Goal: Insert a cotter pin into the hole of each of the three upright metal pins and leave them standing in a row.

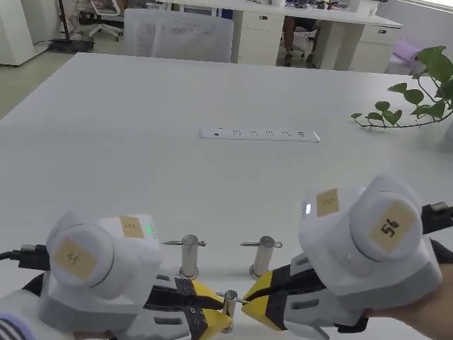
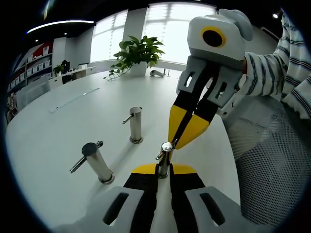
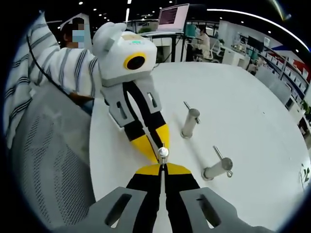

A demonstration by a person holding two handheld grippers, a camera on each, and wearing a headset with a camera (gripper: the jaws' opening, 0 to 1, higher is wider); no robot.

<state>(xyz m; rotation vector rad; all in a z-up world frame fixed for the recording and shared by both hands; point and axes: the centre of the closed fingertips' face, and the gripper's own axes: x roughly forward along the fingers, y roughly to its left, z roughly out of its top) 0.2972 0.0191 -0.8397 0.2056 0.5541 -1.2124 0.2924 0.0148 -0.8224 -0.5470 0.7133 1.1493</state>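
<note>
Three short metal pins are on the white table (image 1: 127,127). Two of them (image 1: 189,256) (image 1: 263,256) stand upright side by side, each with a cotter pin through its top hole. The third metal pin (image 1: 230,303) is in front of them, between my grippers. My left gripper (image 1: 225,319) is shut on its body (image 2: 164,162). My right gripper (image 1: 249,303) comes in from the right, shut on a thin cotter pin (image 1: 232,295) that sits at the third pin's top hole (image 3: 163,152). In the left gripper view the right gripper's yellow fingertips (image 2: 187,131) touch that pin's top.
A white power strip (image 1: 260,134) lies mid-table. A trailing green plant (image 1: 417,99) is at the right edge. A grey mesh chair (image 1: 178,34) stands beyond the far edge. A person's striped sleeve (image 2: 272,73) and a mesh chair seat (image 2: 272,160) are close behind the grippers.
</note>
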